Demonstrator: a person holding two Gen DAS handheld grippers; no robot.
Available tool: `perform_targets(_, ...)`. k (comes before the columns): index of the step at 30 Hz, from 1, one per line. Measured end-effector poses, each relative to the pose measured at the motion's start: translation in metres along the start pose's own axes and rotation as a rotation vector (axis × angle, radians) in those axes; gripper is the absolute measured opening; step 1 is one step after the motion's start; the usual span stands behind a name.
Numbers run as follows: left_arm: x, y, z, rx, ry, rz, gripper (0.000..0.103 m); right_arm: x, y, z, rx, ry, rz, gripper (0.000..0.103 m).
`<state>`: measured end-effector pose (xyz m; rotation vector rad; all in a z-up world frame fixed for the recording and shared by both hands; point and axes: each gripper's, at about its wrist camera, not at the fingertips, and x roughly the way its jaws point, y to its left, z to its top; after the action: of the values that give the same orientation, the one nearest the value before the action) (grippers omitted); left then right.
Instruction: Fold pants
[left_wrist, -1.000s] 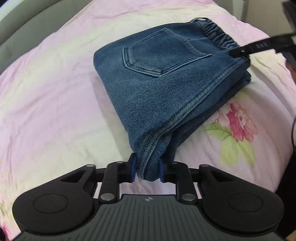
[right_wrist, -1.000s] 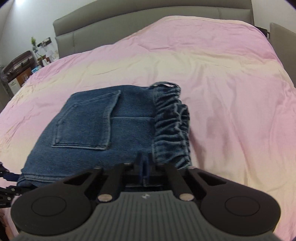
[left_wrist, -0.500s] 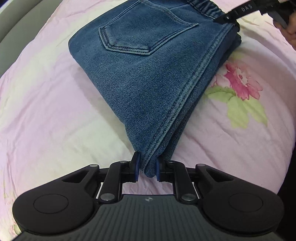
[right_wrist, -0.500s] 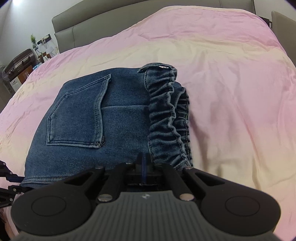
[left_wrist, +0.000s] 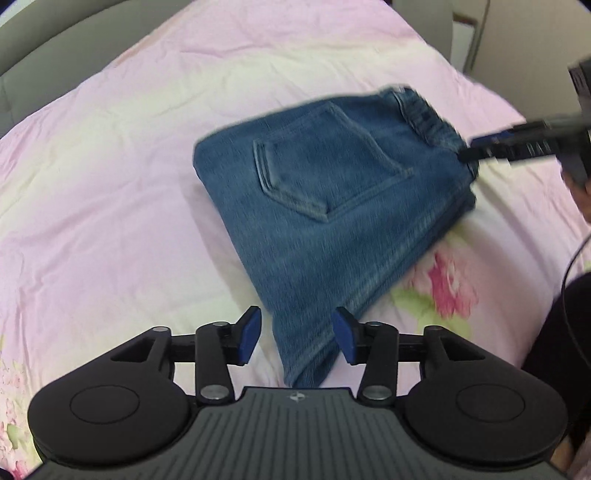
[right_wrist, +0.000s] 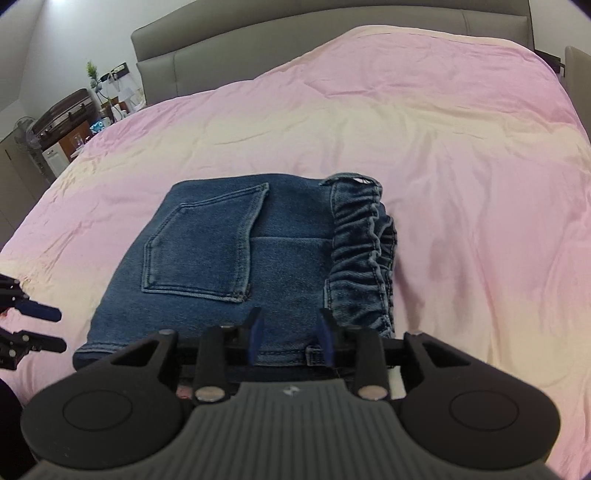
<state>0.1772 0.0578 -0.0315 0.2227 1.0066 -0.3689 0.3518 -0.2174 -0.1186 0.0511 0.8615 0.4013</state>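
Note:
The blue jeans (left_wrist: 332, 206) lie folded into a compact stack on the pink bed cover (left_wrist: 110, 184), back pocket up and elastic waistband (right_wrist: 362, 251) on one side. My left gripper (left_wrist: 297, 334) hovers at their near folded corner. Its jaws are opening, and the denim corner sits between the blue pads without touching them. My right gripper (right_wrist: 291, 336) is at the waistband edge with its jaws also opening, and its pads are clear of the cloth. Each gripper shows in the other's view, the right gripper (left_wrist: 467, 147) at the waistband and the left gripper (right_wrist: 59, 329) at the far corner.
A grey padded headboard (right_wrist: 295, 44) runs behind the bed. A cluttered side table (right_wrist: 74, 122) stands at the far left. A person's dark clothing (left_wrist: 561, 332) and a thin cable are at the bed's right edge. Flower prints (left_wrist: 447, 284) mark the cover beside the jeans.
Both grippers were shut on the jeans' edges and have now opened and let go. Both have risen and drawn back a little, and the folded jeans rest on the bed.

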Motion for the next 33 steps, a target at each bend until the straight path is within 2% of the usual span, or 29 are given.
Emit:
perform_targets(1,0.004,0.001,0.007,-0.018,-0.014,0.014,0.058,-0.002,0.000,0.002,-0.017,-0.006,-0.020,0.061)
perform_targets(5,0.019,0.019,0.033,-0.090,-0.034,0.028,0.059,0.001,-0.022,0.017,0.007,0.020,-0.060,0.064)
perform_targets(13,0.056,0.058,0.056,-0.228,-0.025,-0.010,0.068,0.040,-0.070,0.041,0.178,0.157,0.005,0.076)
perform_targets(20,0.095,0.101,0.052,-0.494,0.000,-0.140,0.069,0.084,-0.111,0.041,0.359,0.272,0.120,0.076)
perform_targets(22,0.105,0.110,0.047,-0.547,0.000,-0.186,0.074,0.094,-0.119,0.037,0.395,0.292,0.147,0.076)
perform_targets(28,0.128,0.128,0.031,-0.669,0.007,-0.305,0.077,0.114,-0.147,0.022,0.530,0.315,0.274,0.075)
perform_targets(33,0.144,0.136,0.019,-0.754,0.014,-0.383,0.076,0.121,-0.159,0.007,0.588,0.290,0.341,0.071)
